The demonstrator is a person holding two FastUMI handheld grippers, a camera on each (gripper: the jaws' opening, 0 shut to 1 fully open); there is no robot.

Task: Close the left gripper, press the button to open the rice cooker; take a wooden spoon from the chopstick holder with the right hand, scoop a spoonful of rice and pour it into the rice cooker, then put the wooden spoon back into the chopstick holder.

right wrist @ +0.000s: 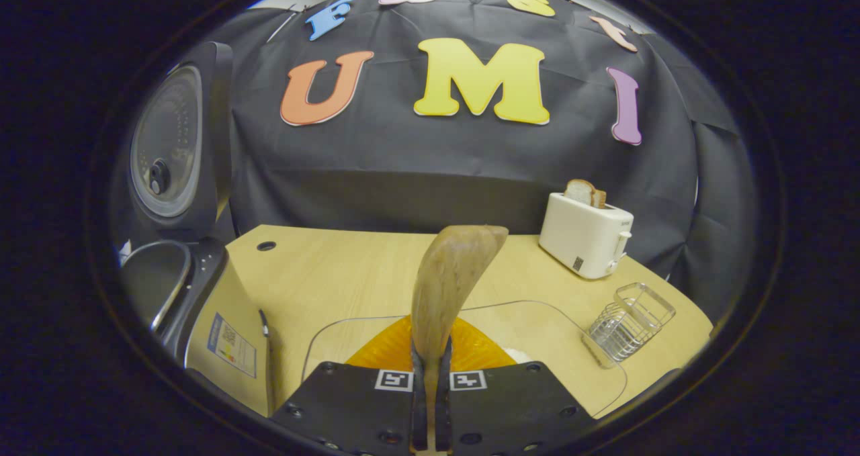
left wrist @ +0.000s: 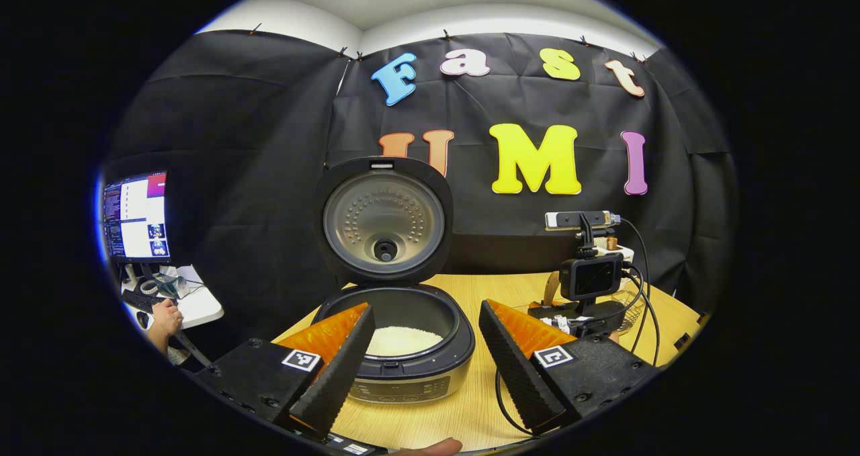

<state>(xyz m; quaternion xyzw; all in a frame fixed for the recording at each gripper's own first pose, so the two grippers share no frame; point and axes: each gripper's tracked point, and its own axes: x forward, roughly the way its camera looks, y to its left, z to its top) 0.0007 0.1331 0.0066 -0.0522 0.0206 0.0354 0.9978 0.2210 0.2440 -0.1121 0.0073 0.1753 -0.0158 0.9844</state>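
Observation:
The rice cooker [left wrist: 403, 348] stands with its lid [left wrist: 384, 221] swung up, and white rice [left wrist: 403, 340] lies in its pot. My left gripper [left wrist: 426, 305] hovers open just in front of the cooker, its fingers on either side of the pot. In the right gripper view, my right gripper [right wrist: 430, 358] is shut on the handle of the wooden spoon [right wrist: 450, 275], whose bowl points up and away. The cooker [right wrist: 175, 288] sits at the left there. The wire chopstick holder [right wrist: 628, 322] stands at the right with nothing in it. A clear container [right wrist: 537, 328] with some rice lies under the gripper.
A white toaster [right wrist: 586, 234] with bread in it stands at the back right of the wooden table [right wrist: 336, 275]. The right gripper's camera and cables [left wrist: 591, 278] hang to the cooker's right. Off the table's left are a monitor [left wrist: 134, 215] and a person's hand [left wrist: 164, 318].

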